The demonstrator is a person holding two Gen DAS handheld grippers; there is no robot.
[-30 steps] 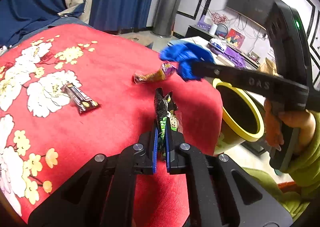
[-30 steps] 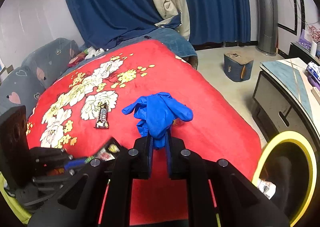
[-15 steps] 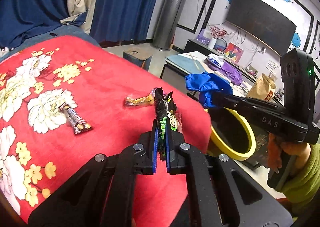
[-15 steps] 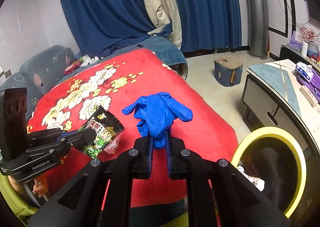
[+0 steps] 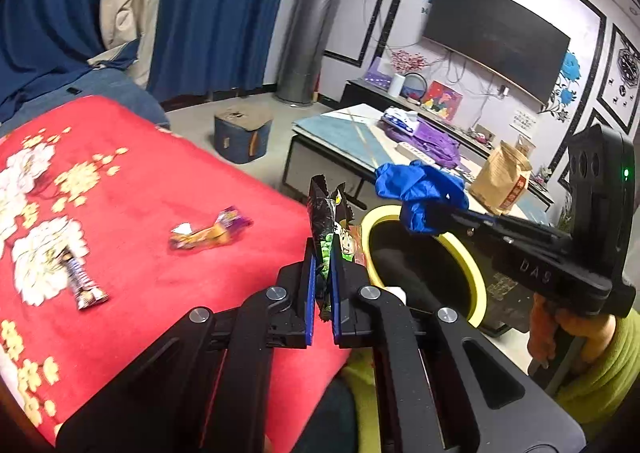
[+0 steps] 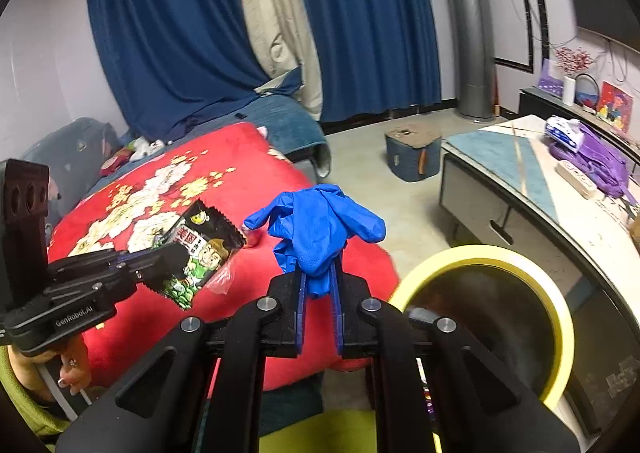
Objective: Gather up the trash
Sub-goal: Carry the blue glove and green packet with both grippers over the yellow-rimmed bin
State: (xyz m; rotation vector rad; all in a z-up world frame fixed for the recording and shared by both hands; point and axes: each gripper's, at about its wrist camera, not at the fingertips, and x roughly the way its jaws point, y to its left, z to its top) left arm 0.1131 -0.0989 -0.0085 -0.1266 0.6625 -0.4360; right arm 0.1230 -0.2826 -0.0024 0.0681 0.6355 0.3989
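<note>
A snack packet (image 5: 329, 231) is pinched in the closed left gripper (image 5: 322, 285) and a blue glove (image 6: 316, 229) in the closed right gripper (image 6: 319, 293), both beside the yellow-rimmed bin (image 6: 560, 305), evidently for dropping in.

your left gripper (image 5: 323, 273) is matt black plastic with bright metal pivot pins, and it pinches a glossy printed foil snack packet (image 5: 329, 221). your right gripper (image 6: 319, 285) holds a crumpled blue glove (image 6: 316, 229) that looks like thin smooth rubber. at left, the red blanket (image 5: 140, 253) is plush cloth. the bin (image 6: 560, 317) has a smooth yellow plastic rim.
</note>
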